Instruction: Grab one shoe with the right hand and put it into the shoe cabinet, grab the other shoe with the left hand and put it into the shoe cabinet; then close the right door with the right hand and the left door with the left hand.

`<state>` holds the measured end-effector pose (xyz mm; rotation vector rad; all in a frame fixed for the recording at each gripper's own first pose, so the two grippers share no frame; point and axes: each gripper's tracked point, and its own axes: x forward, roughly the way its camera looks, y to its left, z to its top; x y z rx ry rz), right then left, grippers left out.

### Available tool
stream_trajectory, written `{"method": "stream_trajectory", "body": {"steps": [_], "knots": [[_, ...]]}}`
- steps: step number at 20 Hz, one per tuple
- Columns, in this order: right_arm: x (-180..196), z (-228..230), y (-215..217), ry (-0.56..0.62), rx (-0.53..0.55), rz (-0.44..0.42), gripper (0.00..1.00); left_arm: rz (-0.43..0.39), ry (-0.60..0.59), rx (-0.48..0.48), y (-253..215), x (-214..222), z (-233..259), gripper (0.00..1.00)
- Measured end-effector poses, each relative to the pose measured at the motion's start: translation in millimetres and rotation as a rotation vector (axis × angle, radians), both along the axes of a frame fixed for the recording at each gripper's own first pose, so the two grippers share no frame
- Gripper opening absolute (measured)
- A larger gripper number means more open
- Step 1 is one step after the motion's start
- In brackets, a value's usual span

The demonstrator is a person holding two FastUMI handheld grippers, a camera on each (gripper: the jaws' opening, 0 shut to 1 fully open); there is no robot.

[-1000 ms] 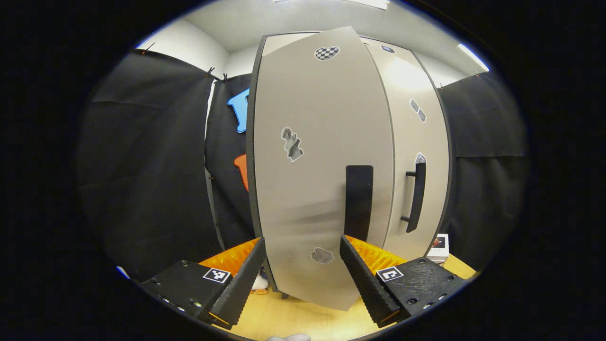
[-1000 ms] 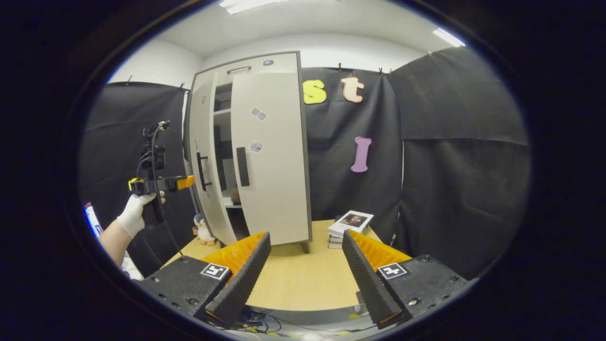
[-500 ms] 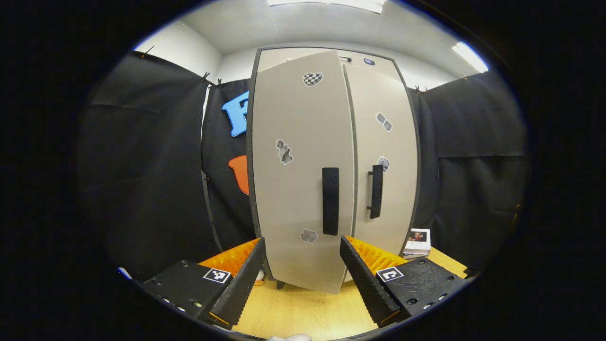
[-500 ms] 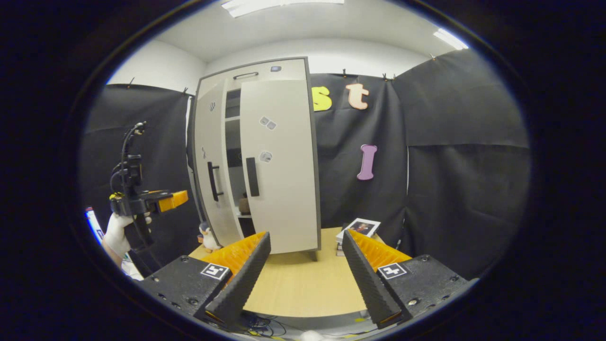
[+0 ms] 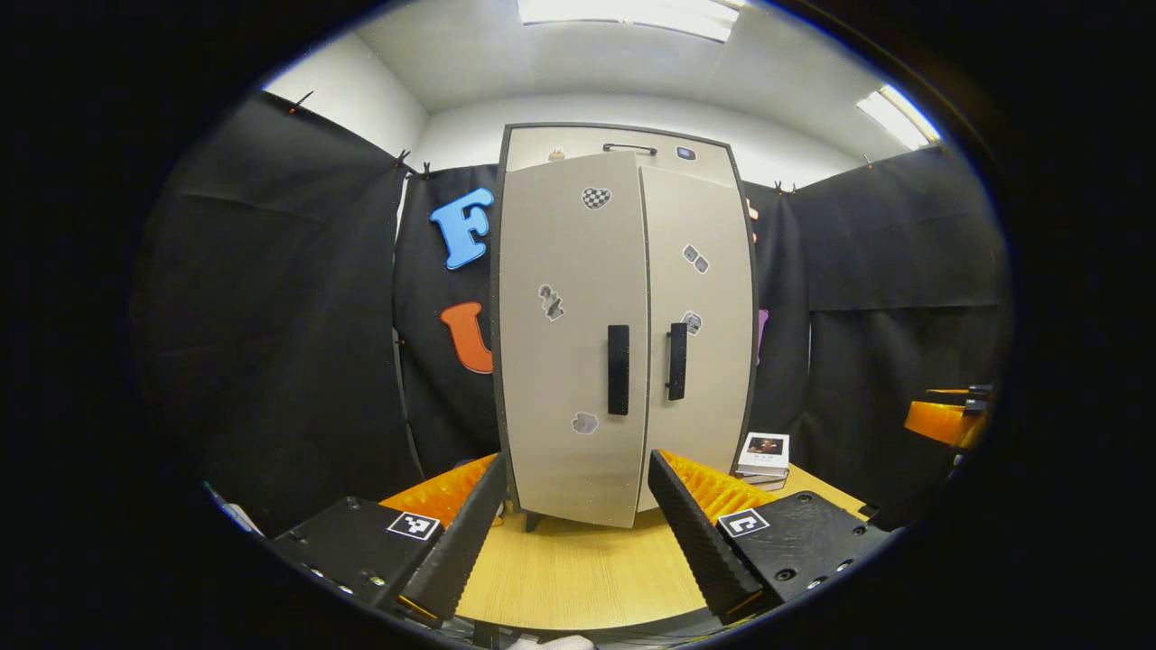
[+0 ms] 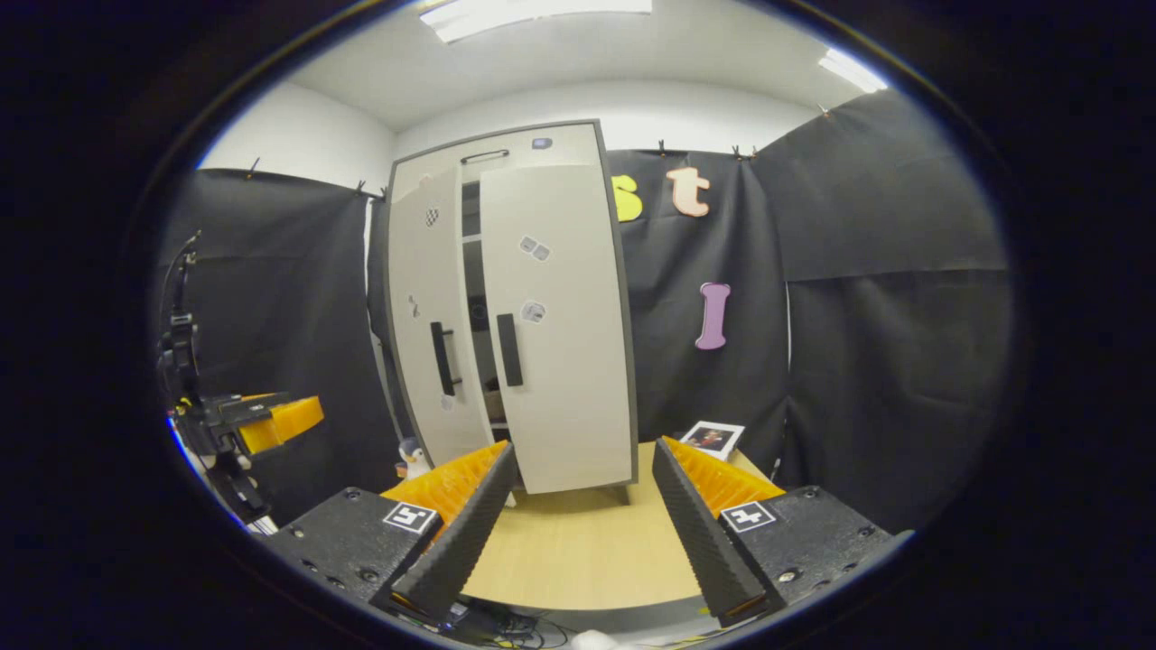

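The pale grey shoe cabinet point(image 5: 623, 144) stands on the table ahead of my left gripper point(image 5: 575, 460), which is open, empty and well back from it. The right door point(image 5: 700, 334) lies flat against the cabinet. The left door point(image 5: 569, 343) stands slightly ajar; in the right gripper view a narrow dark gap point(image 6: 474, 298) shows between the left door point(image 6: 424, 325) and the right door point(image 6: 564, 343). The shoes are hidden behind the doors. My right gripper point(image 6: 582, 451) is open and empty, off to the cabinet's right. The left gripper point(image 6: 271, 420) shows at the far left there.
A stack of books point(image 5: 764, 451) lies on the wooden table point(image 5: 587, 569) right of the cabinet. A small penguin toy point(image 6: 414, 456) stands by the cabinet's left foot. Black cloth walls close in the booth. The right gripper point(image 5: 944, 420) shows at the far right edge.
The left door has swung from wide open to nearly shut. My left gripper has drawn back and down from the cabinet. The right gripper has backed off a little.
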<state>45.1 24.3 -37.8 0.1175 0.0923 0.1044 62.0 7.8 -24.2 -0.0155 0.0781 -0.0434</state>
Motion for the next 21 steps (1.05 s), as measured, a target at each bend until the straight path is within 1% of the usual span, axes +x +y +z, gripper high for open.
{"method": "stream_trajectory", "body": {"steps": [3, 8, 13, 21], "knots": [[-2.7, 0.5, 6.1, -0.006, -0.01, 0.003, 0.99, 0.046, 0.002, 0.017, 12.2, -21.2, -7.8, 0.96], [-9.3, -2.8, 6.8, -0.008, -0.056, 0.0, 0.99, 0.059, 0.045, 0.011, 15.1, -44.6, -26.0, 0.96], [-9.0, -6.1, 10.1, 0.008, -0.061, 0.013, 0.99, 0.059, 0.045, 0.013, 15.2, -47.7, -24.7, 0.96], [-6.7, -4.2, 4.7, 0.003, -0.068, 0.005, 0.99, 0.059, 0.038, 0.007, 10.7, -44.5, -19.8, 0.96]]}}
